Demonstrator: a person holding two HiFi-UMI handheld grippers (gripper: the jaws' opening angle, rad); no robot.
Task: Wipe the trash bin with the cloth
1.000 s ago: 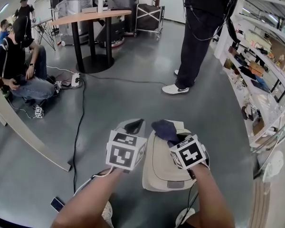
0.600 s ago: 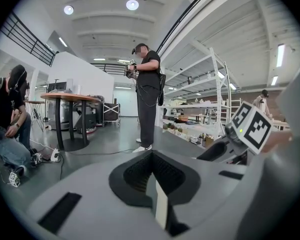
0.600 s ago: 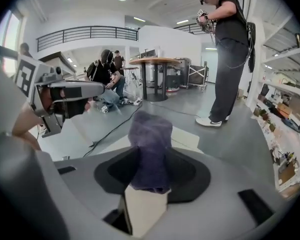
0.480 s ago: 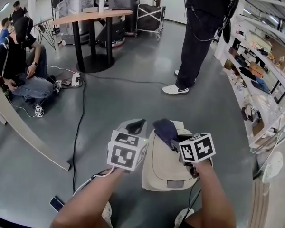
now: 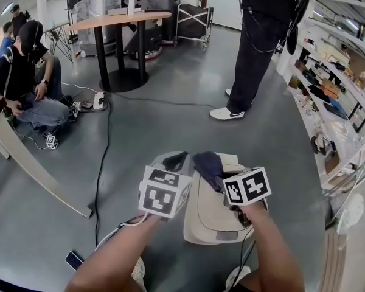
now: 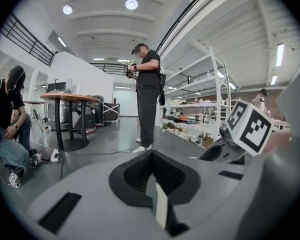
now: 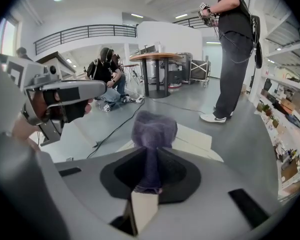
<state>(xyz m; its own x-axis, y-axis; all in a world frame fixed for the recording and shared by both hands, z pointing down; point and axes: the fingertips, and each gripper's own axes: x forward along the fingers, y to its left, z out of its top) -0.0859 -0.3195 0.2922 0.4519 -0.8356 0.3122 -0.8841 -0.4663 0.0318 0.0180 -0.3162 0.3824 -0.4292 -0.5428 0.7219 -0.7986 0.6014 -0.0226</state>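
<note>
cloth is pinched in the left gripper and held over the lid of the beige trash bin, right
Not quite. The cloth is pinched in the right gripper, not the left, and the right gripper view shows it between those jaws. The left gripper has nothing between its jaws. The rest holds: the head view shows the cloth over the lid of the beige trash bin.

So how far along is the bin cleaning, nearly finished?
Done: the right claw is shut on the dark cloth. In hand: the cloth hangs over the far end of the beige trash bin; the left claw is shut and empty beside the bin. Left: nothing shows which parts are wiped, so probably most of the wiping.
</note>
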